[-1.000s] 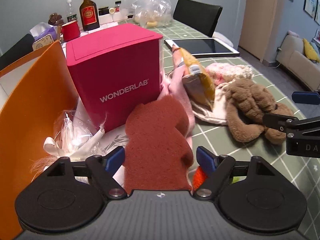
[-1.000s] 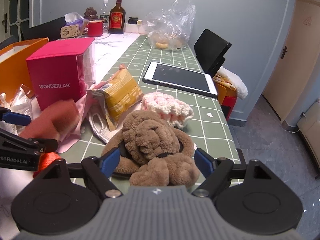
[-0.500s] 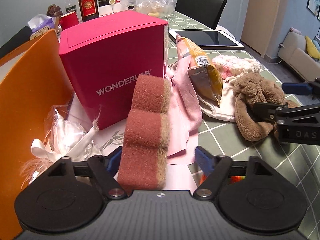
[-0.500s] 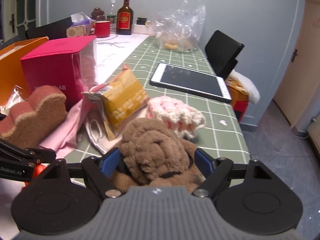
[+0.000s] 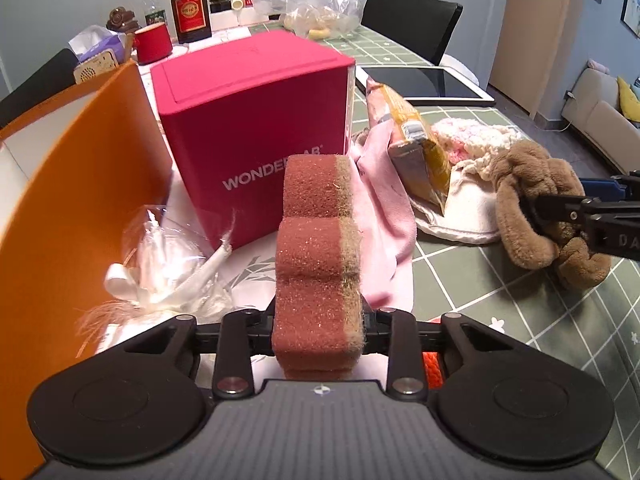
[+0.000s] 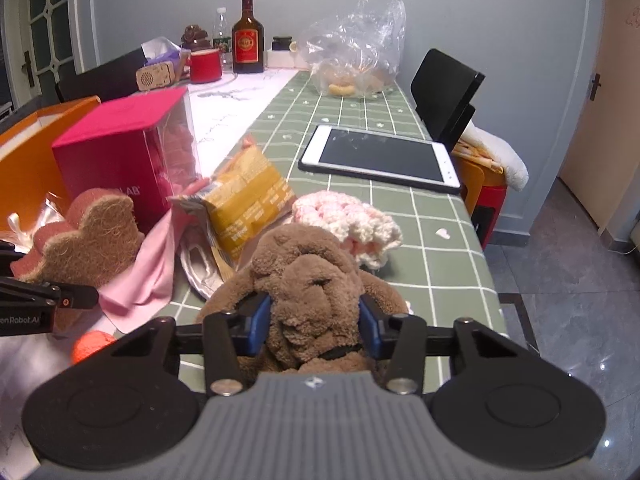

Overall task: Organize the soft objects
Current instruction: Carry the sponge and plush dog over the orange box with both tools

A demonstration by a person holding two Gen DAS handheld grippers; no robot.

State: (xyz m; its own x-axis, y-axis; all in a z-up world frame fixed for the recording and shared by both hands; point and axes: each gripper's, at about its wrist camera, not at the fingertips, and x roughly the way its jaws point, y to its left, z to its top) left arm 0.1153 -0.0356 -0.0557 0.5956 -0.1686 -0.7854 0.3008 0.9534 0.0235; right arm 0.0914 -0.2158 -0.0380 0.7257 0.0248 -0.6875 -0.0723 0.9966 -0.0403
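Note:
My left gripper (image 5: 318,320) is shut on a reddish-brown wavy sponge (image 5: 316,252), held on edge above the table; the sponge also shows in the right wrist view (image 6: 86,240). My right gripper (image 6: 314,326) is shut on a brown plush dog (image 6: 308,284), lifted at the table's near edge; the dog also shows at the right of the left wrist view (image 5: 536,204). A pink-and-cream knitted piece (image 6: 348,220) and a pink cloth (image 6: 156,264) lie on the green checked tablecloth (image 6: 432,256).
A magenta WONDERLAB box (image 5: 256,128) stands ahead of the sponge, an orange box (image 5: 52,184) to its left. A yellow snack bag (image 6: 244,204), a tablet (image 6: 380,158), a clear wrapper with ribbon (image 5: 168,264), an orange ball (image 6: 90,344), bottles and a plastic bag (image 6: 356,48) crowd the table.
The left gripper closed on the sponge, which turned on edge. The right gripper closed on the plush dog and raised it.

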